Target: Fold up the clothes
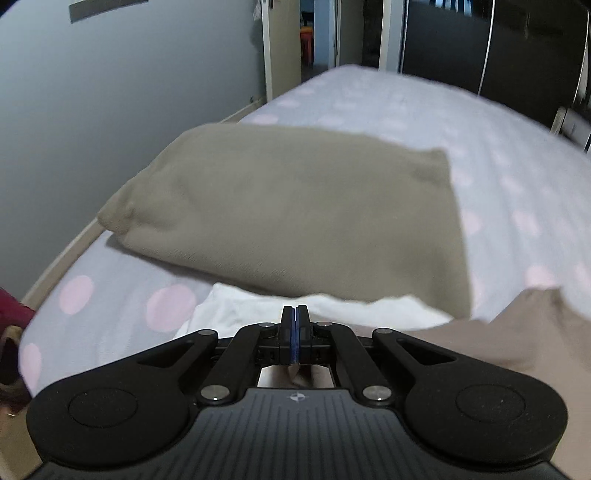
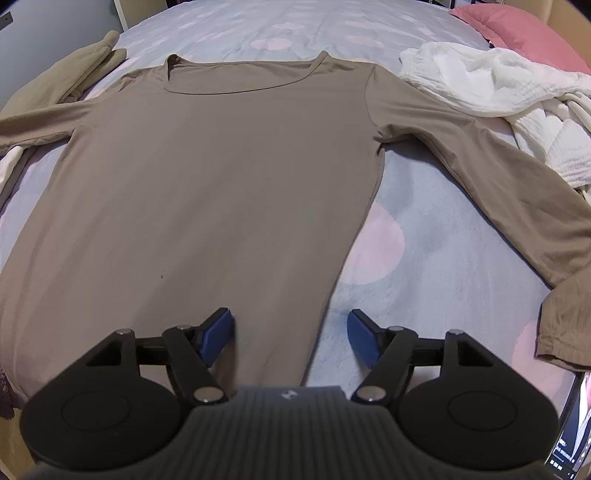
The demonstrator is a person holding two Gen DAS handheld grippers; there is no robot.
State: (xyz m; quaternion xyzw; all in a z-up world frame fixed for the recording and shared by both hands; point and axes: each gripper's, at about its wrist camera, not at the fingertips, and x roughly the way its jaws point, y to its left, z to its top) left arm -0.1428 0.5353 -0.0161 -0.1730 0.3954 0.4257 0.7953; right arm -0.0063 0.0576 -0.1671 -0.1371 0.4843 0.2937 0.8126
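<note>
A taupe long-sleeved shirt (image 2: 207, 177) lies flat, front up, on the bed with both sleeves spread out, its neckline at the far end. My right gripper (image 2: 291, 332) is open just above the shirt's near hem; its left finger (image 2: 218, 334) is over the cloth and the right one over bare sheet. In the left wrist view my left gripper (image 1: 295, 321) is shut, and a small fold of taupe cloth (image 1: 293, 373) shows pinched behind the pads. More of the shirt (image 1: 517, 332) trails off to the right of that gripper.
A folded olive garment (image 1: 288, 214) lies by the bed's left edge, on top of a white cloth (image 1: 258, 310). A crumpled white garment (image 2: 498, 92) and a pink pillow (image 2: 517, 29) lie at the far right. The spotted sheet (image 2: 424, 229) is bare beside the shirt. A grey wall (image 1: 110, 110) runs along the left.
</note>
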